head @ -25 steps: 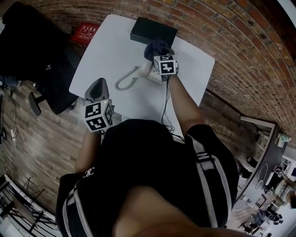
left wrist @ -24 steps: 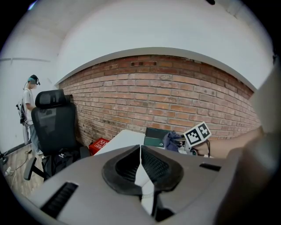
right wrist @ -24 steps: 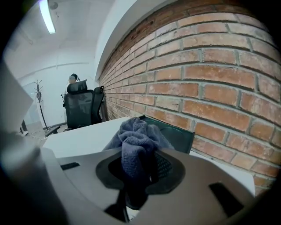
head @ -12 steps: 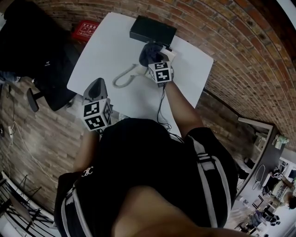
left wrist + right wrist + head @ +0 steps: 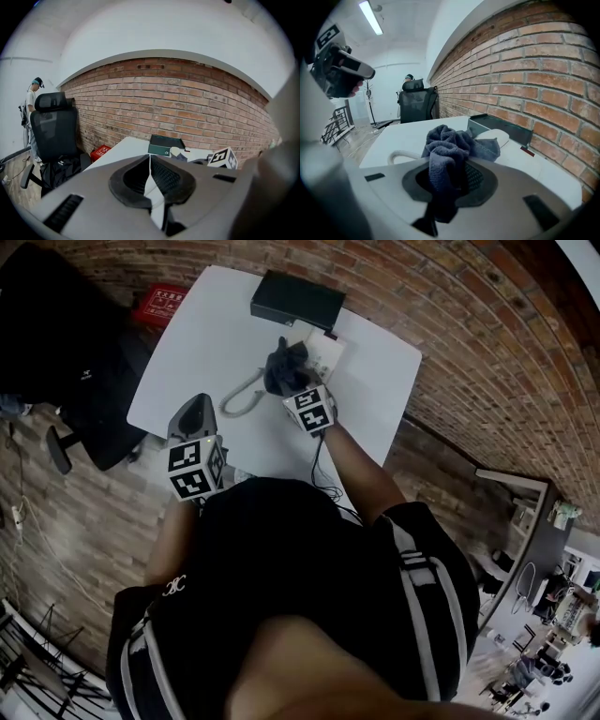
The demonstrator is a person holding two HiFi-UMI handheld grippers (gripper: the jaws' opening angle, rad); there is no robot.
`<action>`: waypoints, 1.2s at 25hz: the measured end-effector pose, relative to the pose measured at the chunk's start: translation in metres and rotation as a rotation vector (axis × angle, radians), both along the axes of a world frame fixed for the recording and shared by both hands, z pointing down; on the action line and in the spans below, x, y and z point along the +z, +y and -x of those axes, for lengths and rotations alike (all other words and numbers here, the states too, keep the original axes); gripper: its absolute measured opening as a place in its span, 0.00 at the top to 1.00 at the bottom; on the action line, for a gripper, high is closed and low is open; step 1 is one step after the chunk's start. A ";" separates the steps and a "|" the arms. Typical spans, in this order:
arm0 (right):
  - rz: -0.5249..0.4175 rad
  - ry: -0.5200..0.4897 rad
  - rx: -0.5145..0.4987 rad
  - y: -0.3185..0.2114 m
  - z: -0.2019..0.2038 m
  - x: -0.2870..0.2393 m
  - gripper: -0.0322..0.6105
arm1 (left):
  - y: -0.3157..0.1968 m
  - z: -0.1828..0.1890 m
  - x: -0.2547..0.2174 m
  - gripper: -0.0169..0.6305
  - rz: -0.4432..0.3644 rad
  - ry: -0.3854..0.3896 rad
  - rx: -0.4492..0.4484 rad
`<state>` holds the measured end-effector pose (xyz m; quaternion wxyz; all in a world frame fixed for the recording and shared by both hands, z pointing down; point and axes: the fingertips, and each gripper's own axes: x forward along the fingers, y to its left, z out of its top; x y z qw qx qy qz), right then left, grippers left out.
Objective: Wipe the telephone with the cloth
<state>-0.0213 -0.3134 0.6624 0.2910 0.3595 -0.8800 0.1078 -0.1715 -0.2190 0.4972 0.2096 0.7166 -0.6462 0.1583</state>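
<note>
The white telephone (image 5: 324, 352) lies on the white table (image 5: 206, 334) just in front of a black box. Its cord (image 5: 236, 395) curls off to the left. My right gripper (image 5: 287, 386) is shut on a crumpled dark blue cloth (image 5: 281, 365), which rests at the telephone's left edge. In the right gripper view the cloth (image 5: 450, 150) bunches out of the jaws, and the handset (image 5: 496, 137) shows just behind it. My left gripper (image 5: 194, 411) hovers over the table's near left edge, shut with nothing in it (image 5: 150, 185).
The black box (image 5: 297, 299) stands at the table's far edge against the brick wall (image 5: 450, 324). A black office chair (image 5: 66, 343) is left of the table, with a red box (image 5: 159, 304) on the floor. A person stands far off by the chair (image 5: 32, 101).
My right gripper has drawn the cloth left and toward me, off the telephone's top, and more of the white body now shows. The left gripper has stayed put.
</note>
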 end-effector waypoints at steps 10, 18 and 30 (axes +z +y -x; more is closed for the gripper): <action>0.075 0.100 -0.117 0.052 -0.001 0.034 0.86 | -0.003 -0.001 0.003 0.96 0.004 0.024 0.015; 0.082 0.149 -0.054 0.032 -0.025 0.039 0.86 | -0.002 0.001 0.007 0.96 0.013 0.031 0.015; 0.010 0.233 -0.034 -0.010 -0.044 0.029 0.85 | 0.004 -0.002 0.012 0.96 0.036 0.028 0.003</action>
